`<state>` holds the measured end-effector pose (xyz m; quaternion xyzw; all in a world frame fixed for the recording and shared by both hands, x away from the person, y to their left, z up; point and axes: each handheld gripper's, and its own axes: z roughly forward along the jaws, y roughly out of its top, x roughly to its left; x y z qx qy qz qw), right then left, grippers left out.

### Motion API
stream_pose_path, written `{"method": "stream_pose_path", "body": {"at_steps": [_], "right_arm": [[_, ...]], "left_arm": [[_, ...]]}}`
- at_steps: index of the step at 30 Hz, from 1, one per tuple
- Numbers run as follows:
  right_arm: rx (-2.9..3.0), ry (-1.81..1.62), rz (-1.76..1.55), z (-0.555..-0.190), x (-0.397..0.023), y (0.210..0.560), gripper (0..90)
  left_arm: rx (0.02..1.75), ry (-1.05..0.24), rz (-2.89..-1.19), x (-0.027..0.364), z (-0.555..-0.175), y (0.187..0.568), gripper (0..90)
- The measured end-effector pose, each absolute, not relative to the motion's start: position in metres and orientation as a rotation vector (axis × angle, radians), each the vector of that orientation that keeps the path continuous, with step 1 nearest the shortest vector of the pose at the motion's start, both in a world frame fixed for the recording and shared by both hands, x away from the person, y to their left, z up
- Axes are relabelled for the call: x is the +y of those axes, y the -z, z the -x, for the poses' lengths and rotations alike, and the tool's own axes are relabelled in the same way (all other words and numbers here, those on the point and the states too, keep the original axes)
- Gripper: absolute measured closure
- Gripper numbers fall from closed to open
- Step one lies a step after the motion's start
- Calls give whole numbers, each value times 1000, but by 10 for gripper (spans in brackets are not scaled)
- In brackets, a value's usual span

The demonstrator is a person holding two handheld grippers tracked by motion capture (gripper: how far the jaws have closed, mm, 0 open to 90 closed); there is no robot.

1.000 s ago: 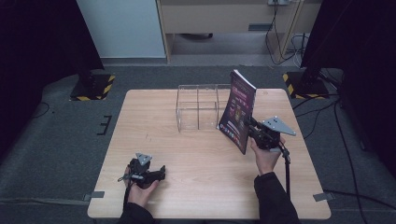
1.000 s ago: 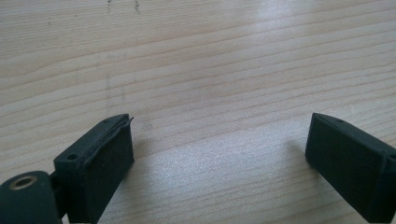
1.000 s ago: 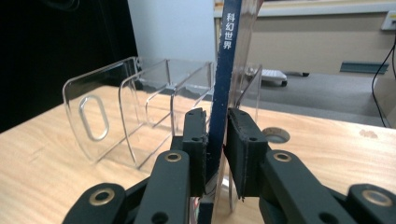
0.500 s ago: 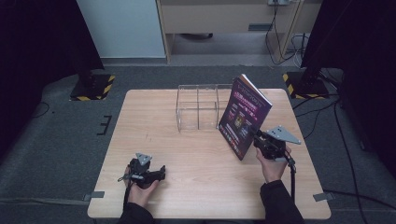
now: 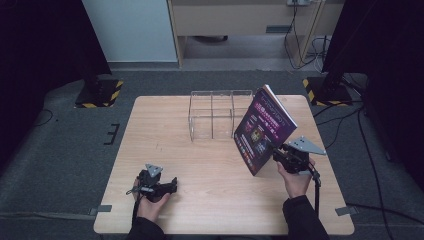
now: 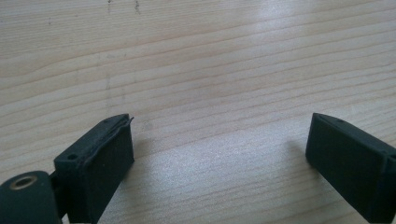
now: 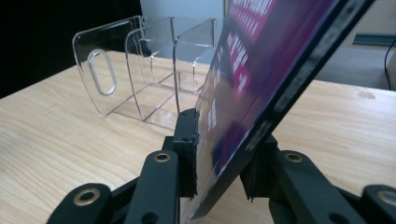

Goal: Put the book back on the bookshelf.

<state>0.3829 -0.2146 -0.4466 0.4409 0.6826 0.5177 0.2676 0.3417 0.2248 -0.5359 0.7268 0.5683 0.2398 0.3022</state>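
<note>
A purple-covered book is held tilted above the table's right side, its cover facing left and up. My right gripper is shut on the book's lower edge; in the right gripper view both jaws squeeze the book from either side. A clear acrylic organizer with upright dividers stands at the back middle of the table, just left of the book, and appears as the organizer beyond the jaws. My left gripper rests low at the front left, open, with bare wood between its pads.
The wooden table is ringed by grey carpet. Yellow-black striped stand bases sit on the floor at both back corners. Cables trail on the floor at the right.
My right gripper has drawn the book toward the front right and tipped it further over, away from the organizer. The left gripper has stayed put.
</note>
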Motion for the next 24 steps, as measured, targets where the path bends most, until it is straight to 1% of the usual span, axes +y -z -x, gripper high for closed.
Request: {"method": "stream_pose_path", "body": {"at_steps": [4,9,11,14,17,22,24], "right_arm": [[1803,-1422,-1190,-384,-217,435,687],[1755,-1457,-1211,-389,-225,418,691],[1759,-1456,-1218,-391,-226,415,704],[1766,-1452,-1235,-393,-225,413,761],[1763,-1472,-1264,-394,-225,414,794],[1742,-1575,-1346,-394,-226,414,840],[1732,-1581,-1335,-393,-222,413,842]], "left_arm": [[1507,-636,-1927,225,-342,536,67],[1507,-636,-1927,225,-342,536,66],[1507,-636,-1927,225,-342,536,67],[1507,-636,-1927,225,-342,536,67],[1507,-636,-1927,225,-342,536,67],[1507,-636,-1927,225,-342,536,67],[1507,-636,-1927,225,-342,536,67]]}}
